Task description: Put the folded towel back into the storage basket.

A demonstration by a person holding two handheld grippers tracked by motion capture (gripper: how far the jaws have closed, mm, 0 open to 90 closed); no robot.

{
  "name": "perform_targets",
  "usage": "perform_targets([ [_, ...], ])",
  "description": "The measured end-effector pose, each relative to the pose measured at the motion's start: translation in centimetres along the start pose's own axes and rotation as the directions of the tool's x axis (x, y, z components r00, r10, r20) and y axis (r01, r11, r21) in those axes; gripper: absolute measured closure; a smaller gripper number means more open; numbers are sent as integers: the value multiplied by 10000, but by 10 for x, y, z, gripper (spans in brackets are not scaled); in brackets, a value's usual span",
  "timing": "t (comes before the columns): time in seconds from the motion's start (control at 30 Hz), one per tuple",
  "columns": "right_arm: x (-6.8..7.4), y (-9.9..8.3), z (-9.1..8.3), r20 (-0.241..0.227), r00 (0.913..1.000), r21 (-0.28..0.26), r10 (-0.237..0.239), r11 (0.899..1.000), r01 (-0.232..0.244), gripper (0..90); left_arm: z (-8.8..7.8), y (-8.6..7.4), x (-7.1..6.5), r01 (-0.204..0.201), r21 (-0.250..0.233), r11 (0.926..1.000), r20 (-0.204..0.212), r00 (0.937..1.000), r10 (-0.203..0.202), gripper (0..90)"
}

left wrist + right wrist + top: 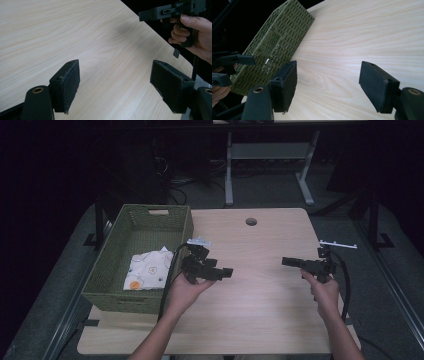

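Folded cloth (148,270) lies flat in the green basket (112,254), long axis unclear.

A white cloth (148,270) printed with small orange and dark motifs lies crumpled in the near end of a green woven basket (182,227) standing on the left side of the light wooden table (260,310). The basket sits upright, a handle slot cut in its far wall, its bottom partly bare.
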State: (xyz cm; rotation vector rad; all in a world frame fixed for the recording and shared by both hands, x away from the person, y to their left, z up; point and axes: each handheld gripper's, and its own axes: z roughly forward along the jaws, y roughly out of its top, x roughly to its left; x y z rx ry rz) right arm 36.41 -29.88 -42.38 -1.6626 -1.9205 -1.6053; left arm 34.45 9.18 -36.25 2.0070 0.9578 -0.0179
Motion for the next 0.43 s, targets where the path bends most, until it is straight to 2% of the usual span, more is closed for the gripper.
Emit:
perform_targets([
  [0.43,-18,-20,-17,251,9994,15,250,9997,-250,300,21,-11,-8,60,254,9997,333,9994,-69,226],
])
